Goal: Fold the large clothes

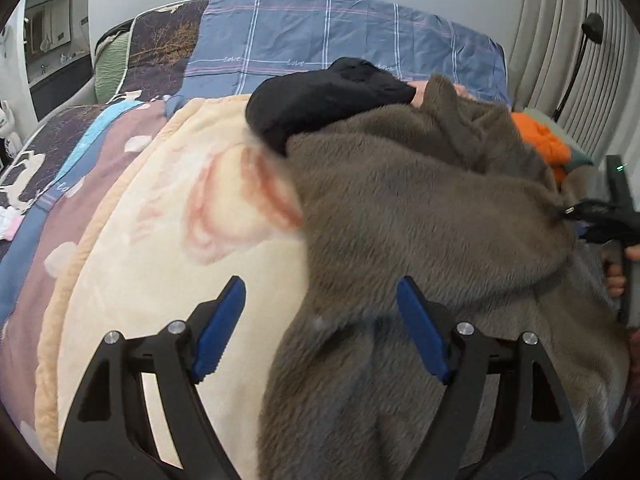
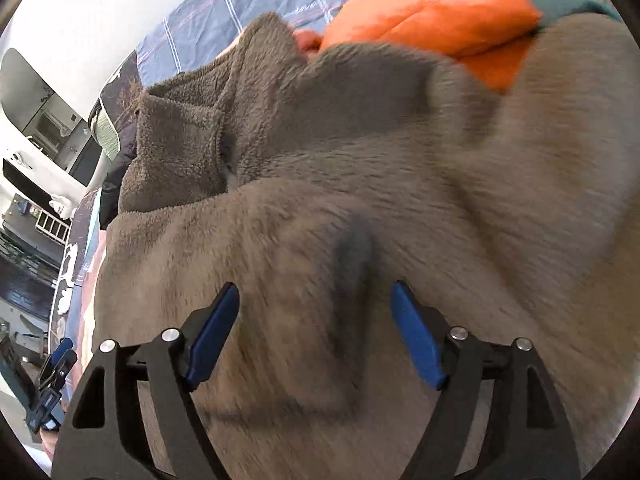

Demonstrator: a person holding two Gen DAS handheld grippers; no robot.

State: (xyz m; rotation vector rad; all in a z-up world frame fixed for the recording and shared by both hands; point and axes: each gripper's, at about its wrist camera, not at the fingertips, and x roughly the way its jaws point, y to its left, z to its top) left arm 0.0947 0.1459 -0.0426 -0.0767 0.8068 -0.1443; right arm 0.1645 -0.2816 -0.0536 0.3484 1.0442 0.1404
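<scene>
- the grey fleece garment lies in a loose heap on the right side of the bed, over the cream blanket with pink flowers.
- your left gripper hangs above the near edge of this garment; its jaws stand wide and the blue pads press on nothing. the fleece passes under the right finger only.
- your right gripper points down at the middle of the same garment. in the right wrist view its jaws are apart, with a raised fold of fleece between them, but the pads do not squeeze it, so it grasps nothing.
- the right wrist view is blurred on its right side, so the fine texture there you cannot read.
- a black garment lies beyond the grey one, partly under its far edge.
- an orange garment lies at the far right, touching the grey fleece; a green-grey thing is just behind it.
- a blue checked sheet covers the head of the bed.
- in the left wrist view your right hand shows at the right edge, holding the dark handle of its tool.
</scene>
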